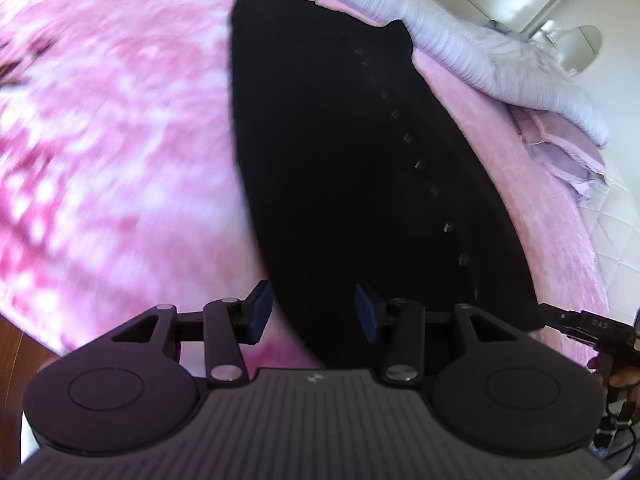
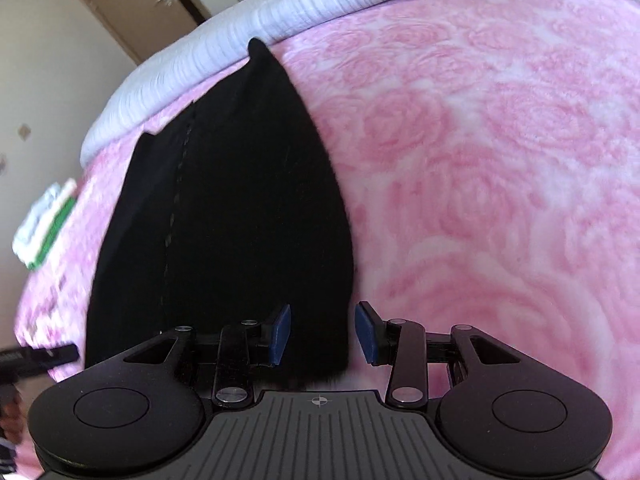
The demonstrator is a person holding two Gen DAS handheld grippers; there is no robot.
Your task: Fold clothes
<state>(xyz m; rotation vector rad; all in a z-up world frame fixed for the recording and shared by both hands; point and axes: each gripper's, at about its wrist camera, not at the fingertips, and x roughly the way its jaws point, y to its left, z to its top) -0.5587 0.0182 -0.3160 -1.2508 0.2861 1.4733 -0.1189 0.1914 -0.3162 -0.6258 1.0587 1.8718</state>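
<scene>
Black garment [image 1: 352, 168], laid flat and long on the pink rose-patterned blanket [image 1: 120, 160], running from the near edge toward the far side. Left tongs [image 1: 314, 314] standing wide, blue pads [image 1: 260, 312] apart, nothing between them; placed over the garment's near left edge, one pad over pink blanket, the other over black cloth. Right tongs [image 2: 323, 334] likewise wide and holding nothing, straddling the garment's near right edge [image 2: 348, 280]. Contact with the cloth impossible to tell for either. A row of pale stitches [image 1: 420, 164] running lengthwise down the garment. Two pointed corners at the far end [image 1: 398, 26]. Beyond it, a white ribbed quilt [image 1: 460, 56] along the far side of the bed. A white and green folded item [image 2: 44, 220] on the blanket at far left in the right view.
</scene>
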